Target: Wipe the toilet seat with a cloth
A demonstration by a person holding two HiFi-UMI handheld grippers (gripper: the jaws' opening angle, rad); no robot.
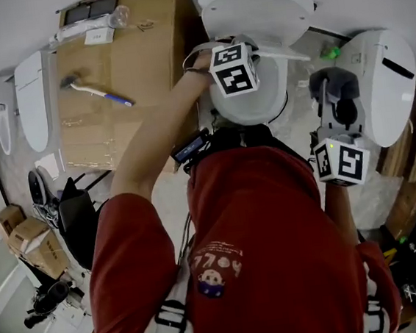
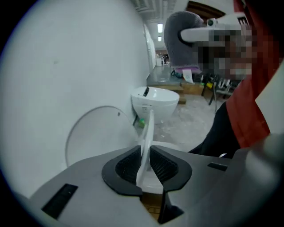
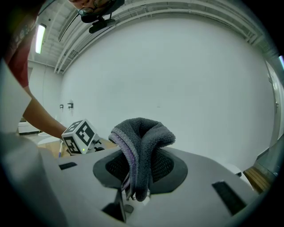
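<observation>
**Person in a red shirt is gripping a toilet seat, cloth at the ready**

The left gripper (image 2: 146, 165) is clenching its jaws on the thin white edge of the toilet seat (image 2: 148, 131), which appears to be lifted off the bowl (image 1: 252, 104). The right gripper (image 3: 140, 167) is grasping a bunched grey cloth (image 3: 142, 135), holding it off to the right and apart from the seat. The bite on that slim edge is looking narrow. If the seat slips out, it is likely to drop and bang onto the bowl. The cloth, pinched only at a fold, could drag free once wiping pressure is applied.
</observation>
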